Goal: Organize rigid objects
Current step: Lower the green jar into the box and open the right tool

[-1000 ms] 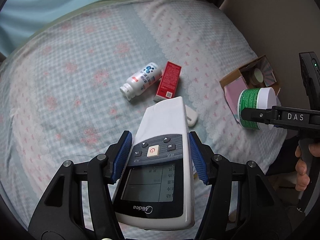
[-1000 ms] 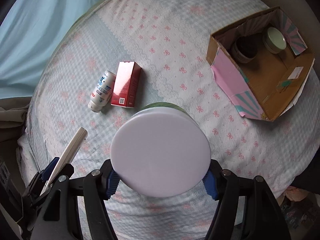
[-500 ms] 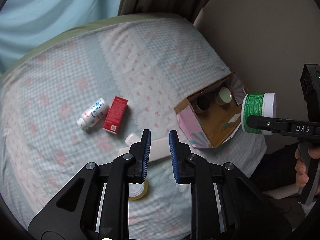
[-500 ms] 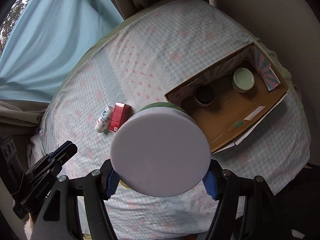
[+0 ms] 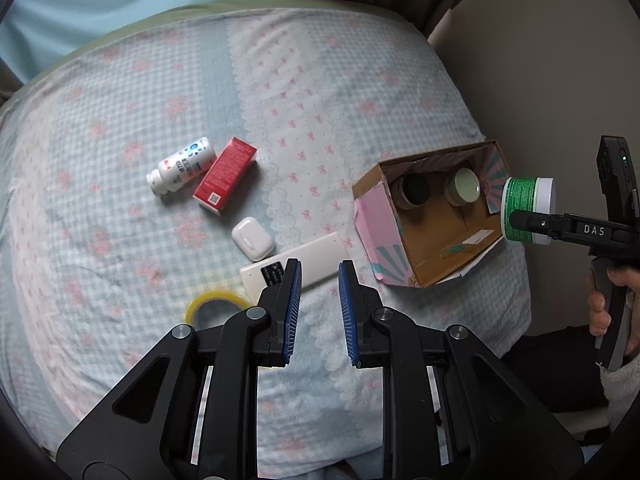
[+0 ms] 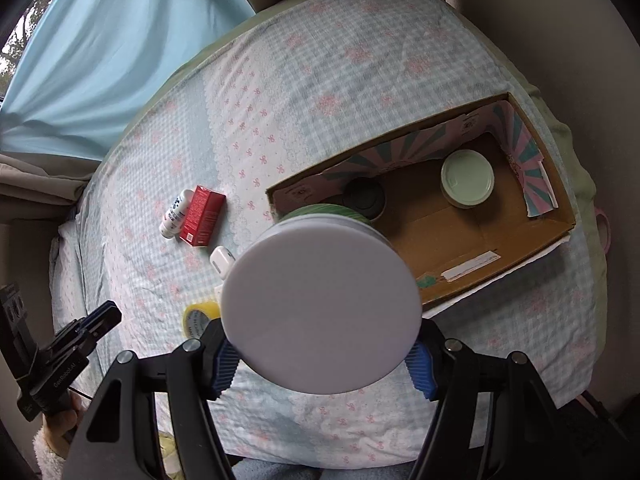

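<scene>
My right gripper (image 6: 320,360) is shut on a green jar with a white lid (image 6: 320,304) and holds it above the near left corner of the open cardboard box (image 6: 556,236); the jar also shows in the left wrist view (image 5: 526,210). My left gripper (image 5: 319,312) is empty, its jaws a narrow gap apart, above the white remote control (image 5: 316,260) that lies face down on the bed. A white earbud case (image 5: 253,238), a red carton (image 5: 225,176), a white bottle (image 5: 180,170) and a yellow tape roll (image 5: 208,306) lie on the bed.
The box (image 5: 420,268) holds a dark jar (image 6: 366,198) and a pale-lidded jar (image 6: 467,178). The checked bed sheet (image 5: 120,100) ends at a wall on the right and blue curtains (image 6: 100,40) at the back.
My left gripper let go of the remote, which now lies on the bed, and it rose. My right gripper carried the jar up and over toward the box.
</scene>
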The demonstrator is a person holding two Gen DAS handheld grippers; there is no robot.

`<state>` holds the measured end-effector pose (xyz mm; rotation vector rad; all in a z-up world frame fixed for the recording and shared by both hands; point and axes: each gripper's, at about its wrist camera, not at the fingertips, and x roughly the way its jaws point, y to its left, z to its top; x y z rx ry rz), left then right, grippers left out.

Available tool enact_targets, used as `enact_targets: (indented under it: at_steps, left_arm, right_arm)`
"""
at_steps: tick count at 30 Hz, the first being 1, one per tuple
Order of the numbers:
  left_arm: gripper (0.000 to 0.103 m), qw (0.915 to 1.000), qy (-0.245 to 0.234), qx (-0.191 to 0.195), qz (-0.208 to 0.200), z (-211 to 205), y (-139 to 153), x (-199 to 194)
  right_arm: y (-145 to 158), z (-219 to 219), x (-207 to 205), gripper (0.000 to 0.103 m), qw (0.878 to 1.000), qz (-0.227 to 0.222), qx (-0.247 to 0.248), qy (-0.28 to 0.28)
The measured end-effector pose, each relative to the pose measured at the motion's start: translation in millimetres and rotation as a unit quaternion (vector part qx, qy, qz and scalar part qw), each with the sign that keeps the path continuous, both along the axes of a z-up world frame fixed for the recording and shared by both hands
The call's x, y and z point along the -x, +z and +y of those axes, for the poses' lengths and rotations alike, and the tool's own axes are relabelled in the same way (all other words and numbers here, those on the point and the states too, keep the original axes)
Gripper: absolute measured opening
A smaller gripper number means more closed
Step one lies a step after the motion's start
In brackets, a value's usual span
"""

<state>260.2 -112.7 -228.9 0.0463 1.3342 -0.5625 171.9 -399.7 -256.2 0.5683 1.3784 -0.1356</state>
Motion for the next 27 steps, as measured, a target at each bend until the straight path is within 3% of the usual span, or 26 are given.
enact_targets:
  at_steps: [9,15,20,25,26,27]
  left_arm:
    - [0.017,0.9985,-0.054,0.001,0.01,-105.9,-20.6,10.0]
    - [0.017,0.9941,-0.104,-0.019,0.024,-200.6,-63.0,17.0]
    - [0.017,0.991,-0.118,-0.043,0.045,-246.5,-102.5,21.2]
    - [0.018,0.9908,-0.11,-0.065,0.044,-252.4,-119.1,24.5]
    - [0.02,0.9908,-0.108,-0.069,0.043,-251.5,-121.0,24.4]
    - [0.031,0.9907,-0.107,-0.072,0.044,-249.9,-122.8,24.6]
  right_arm:
    - [-46.3,-76.2,15.9,0.064,1.0,0.024,0.001,-0.01]
    - [-73.9,-114.1,11.4,0.064,0.999,0.028,0.019,0.009]
    - [-90.3,-126.4,2.4,0.065,0.996,0.019,0.036,0.076]
    - [-102.5,-112.9,1.7,0.065,0.985,-0.011,0.041,0.169]
    - [-104.1,-108.0,2.6,0.066,0.981,-0.019,0.044,0.186]
    - [-104.1,-104.1,3.6,0.072,0.978,-0.031,0.047,0.2]
